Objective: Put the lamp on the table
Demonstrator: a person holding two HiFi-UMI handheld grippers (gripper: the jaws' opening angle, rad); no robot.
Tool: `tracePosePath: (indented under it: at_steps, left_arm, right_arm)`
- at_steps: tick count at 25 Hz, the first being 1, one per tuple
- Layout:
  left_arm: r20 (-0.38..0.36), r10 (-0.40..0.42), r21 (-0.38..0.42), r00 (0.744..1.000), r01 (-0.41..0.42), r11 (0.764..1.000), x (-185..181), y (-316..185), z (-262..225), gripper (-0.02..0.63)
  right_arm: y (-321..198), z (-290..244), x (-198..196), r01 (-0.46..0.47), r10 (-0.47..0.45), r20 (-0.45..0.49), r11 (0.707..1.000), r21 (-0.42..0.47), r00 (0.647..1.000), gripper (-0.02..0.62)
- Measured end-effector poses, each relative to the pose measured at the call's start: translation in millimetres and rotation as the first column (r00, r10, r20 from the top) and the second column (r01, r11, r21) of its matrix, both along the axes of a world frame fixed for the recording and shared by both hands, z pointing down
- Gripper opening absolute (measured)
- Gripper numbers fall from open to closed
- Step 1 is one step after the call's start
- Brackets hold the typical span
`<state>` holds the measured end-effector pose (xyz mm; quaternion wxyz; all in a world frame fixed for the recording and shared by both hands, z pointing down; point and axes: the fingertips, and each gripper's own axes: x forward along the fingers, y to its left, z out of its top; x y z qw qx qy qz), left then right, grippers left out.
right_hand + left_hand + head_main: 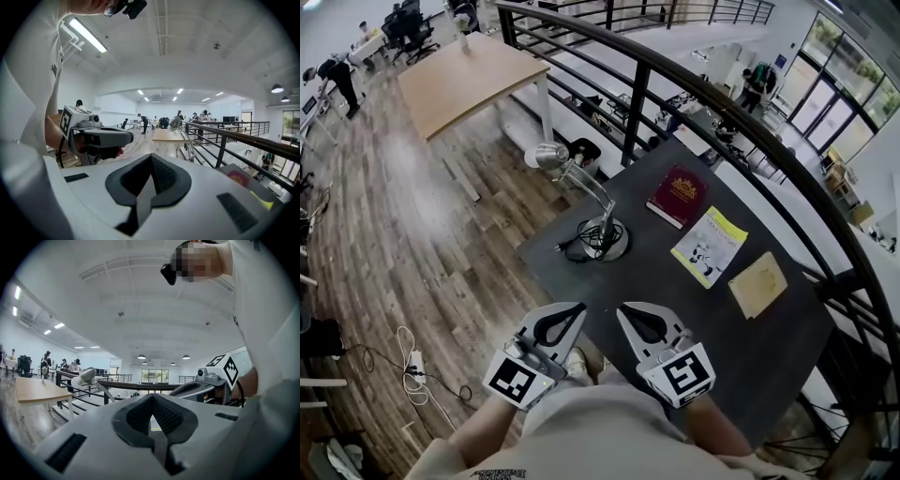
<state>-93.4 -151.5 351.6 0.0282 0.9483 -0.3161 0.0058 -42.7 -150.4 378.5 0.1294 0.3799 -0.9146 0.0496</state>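
A silver desk lamp (pixel 586 202) stands upright on the dark table (pixel 675 300), near its far left corner, with its black cord coiled on the round base (pixel 602 239). Its head (pixel 86 375) shows in the left gripper view, and the lamp (pixel 180 129) shows again in the right gripper view. My left gripper (pixel 567 319) and right gripper (pixel 633 319) are side by side at the table's near edge, close to my body. Both are shut and hold nothing. They are well short of the lamp.
On the table lie a dark red book (pixel 678 195), a yellow and white booklet (pixel 710 246) and a tan pad (pixel 757 283). A black railing (pixel 712 94) curves behind the table. A wooden table (pixel 469 80) stands beyond. Cables and a power strip (pixel 414 367) lie on the wood floor.
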Motion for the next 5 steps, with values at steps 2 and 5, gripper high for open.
tracePosePath:
  at_steps: [2,5]
  left_arm:
    - [-0.003,0.001,0.003,1.0,-0.001,1.0,0.1,2.0,-2.4,0.005]
    - [-0.006,0.001,0.002,1.0,-0.001,1.0,0.2,4.1,-4.7,0.005]
  right_arm:
    - [1.4,-1.8,-0.2,-0.002,0.002,-0.001,1.0,0.005,1.0,0.0]
    - [3.4,-3.9,-0.6,-0.003,0.003,-0.002,1.0,0.01,1.0,0.0]
